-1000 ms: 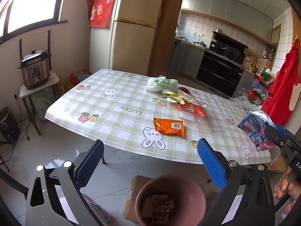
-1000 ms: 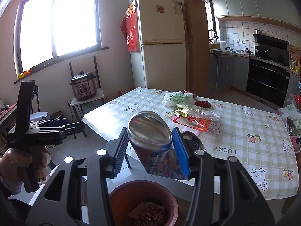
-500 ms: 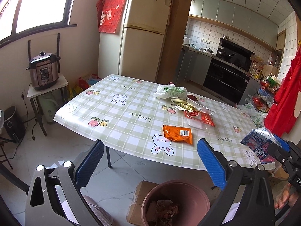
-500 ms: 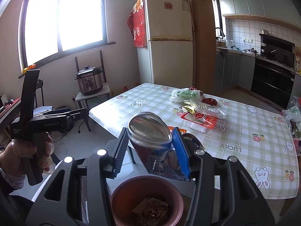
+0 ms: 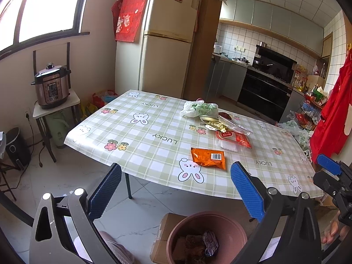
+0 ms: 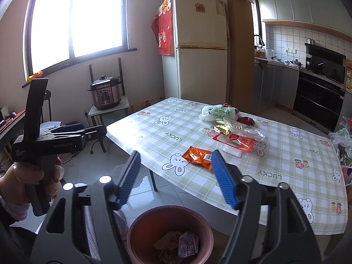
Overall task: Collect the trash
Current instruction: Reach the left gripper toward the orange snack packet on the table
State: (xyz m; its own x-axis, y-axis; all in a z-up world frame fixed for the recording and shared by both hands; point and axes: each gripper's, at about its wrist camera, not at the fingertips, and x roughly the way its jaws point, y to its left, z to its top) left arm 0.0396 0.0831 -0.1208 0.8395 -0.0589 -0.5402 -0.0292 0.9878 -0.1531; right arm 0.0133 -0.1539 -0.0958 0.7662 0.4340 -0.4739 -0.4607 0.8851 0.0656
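Now right claw point(image 6: 176, 178) opening, empty; purple wrapper point(image 6: 188, 246) in bin point(image 6: 136, 226); left claw point(image 5: 176, 193) wide.

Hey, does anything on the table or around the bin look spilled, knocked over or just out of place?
Nothing spilled or toppled. The only stray things are wrappers on the table: an orange packet near the front edge and a loose heap of bags and packets farther back. The bin stands upright.

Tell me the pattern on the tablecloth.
The tablecloth is pale green and white check with cartoon bunnies, flowers and "LUCKY" lettering; the left wrist view shows it best.
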